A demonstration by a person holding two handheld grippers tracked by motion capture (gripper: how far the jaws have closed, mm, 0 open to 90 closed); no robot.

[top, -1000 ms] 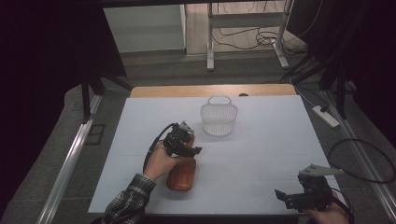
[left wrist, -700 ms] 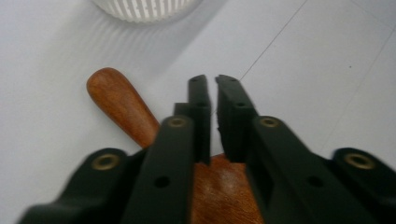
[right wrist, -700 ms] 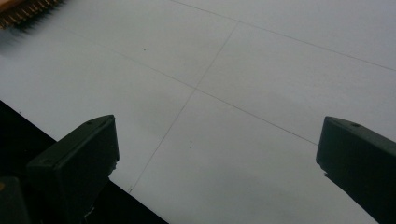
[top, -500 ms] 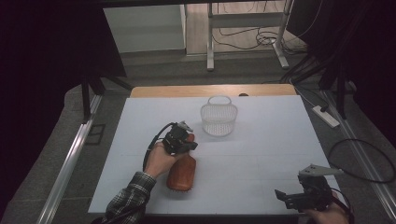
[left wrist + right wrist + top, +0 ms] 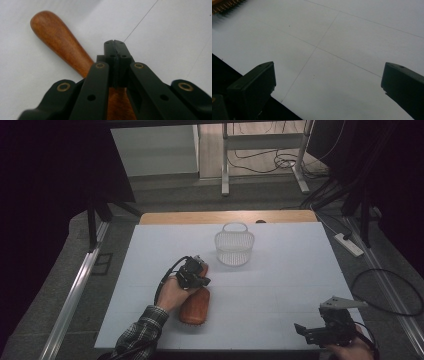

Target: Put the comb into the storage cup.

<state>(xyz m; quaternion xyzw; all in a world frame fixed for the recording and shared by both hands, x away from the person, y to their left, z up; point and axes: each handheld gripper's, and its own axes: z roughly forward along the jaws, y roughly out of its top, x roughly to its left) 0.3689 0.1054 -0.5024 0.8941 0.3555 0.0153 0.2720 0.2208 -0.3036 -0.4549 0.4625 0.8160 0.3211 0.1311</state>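
A reddish-brown wooden brush (image 5: 195, 306) lies on the white table (image 5: 280, 270), its slim handle (image 5: 60, 37) pointing away from the person. My left gripper (image 5: 199, 271) hovers low over the handle, held in a hand with a plaid sleeve. In the left gripper view its black jaws (image 5: 115, 47) are shut, pad against pad, with nothing between them; the handle runs underneath. My right gripper (image 5: 306, 330) rests at the table's near right corner. Its jaws (image 5: 329, 82) stand open over bare table.
A white mesh basket (image 5: 234, 247) with a small handle stands upright just beyond the brush, towards the far middle. The brush's bristles (image 5: 224, 7) peek in at the top left of the right gripper view. Dark floor and cables surround the table.
The left hand has sunk a little towards the brush handle. The right gripper, the brush and the basket have stayed put.
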